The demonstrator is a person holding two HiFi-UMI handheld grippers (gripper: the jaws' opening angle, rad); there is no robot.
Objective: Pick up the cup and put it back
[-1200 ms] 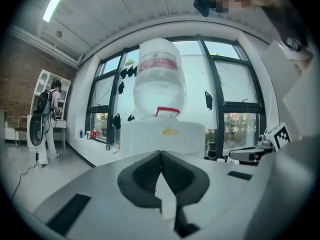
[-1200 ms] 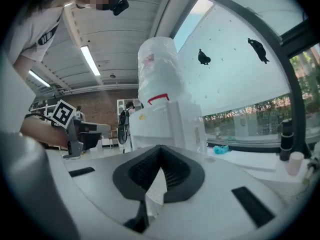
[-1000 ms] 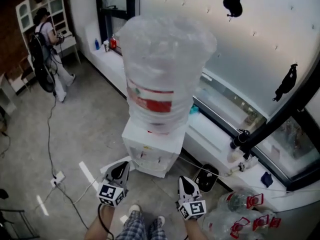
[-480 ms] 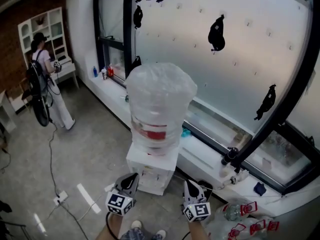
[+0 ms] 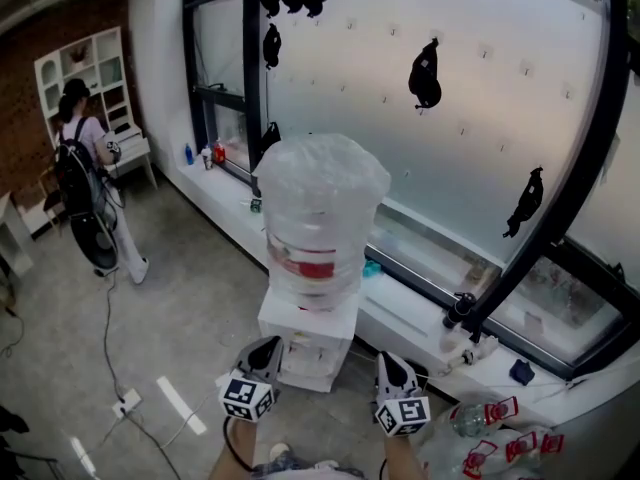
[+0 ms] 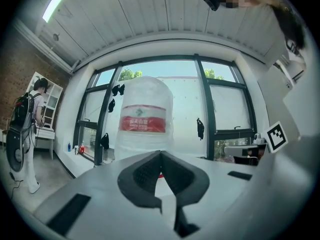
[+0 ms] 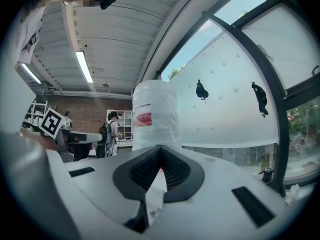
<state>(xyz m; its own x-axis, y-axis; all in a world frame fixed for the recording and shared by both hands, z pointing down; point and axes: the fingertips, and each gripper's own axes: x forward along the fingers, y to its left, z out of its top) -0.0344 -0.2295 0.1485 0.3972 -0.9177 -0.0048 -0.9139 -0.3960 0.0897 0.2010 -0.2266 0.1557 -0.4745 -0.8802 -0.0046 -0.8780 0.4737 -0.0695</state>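
Grey floor (image 5: 190,298) along the window wall.
A white water dispenser (image 5: 305,336) stands at centre; a power strip (image 5: 126,403) and a white tape strip (image 5: 180,405) lie left of it.

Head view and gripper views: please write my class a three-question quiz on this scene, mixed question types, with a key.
1. True or false: the water bottle on the dispenser bears a red label.
2. Where in the head view is the person with a backpack? A) left B) right C) behind the bottle
3. Fill in: the jaws of the left gripper and the right gripper are both ____, with nothing between them.
Key: 1 true; 2 A; 3 shut.
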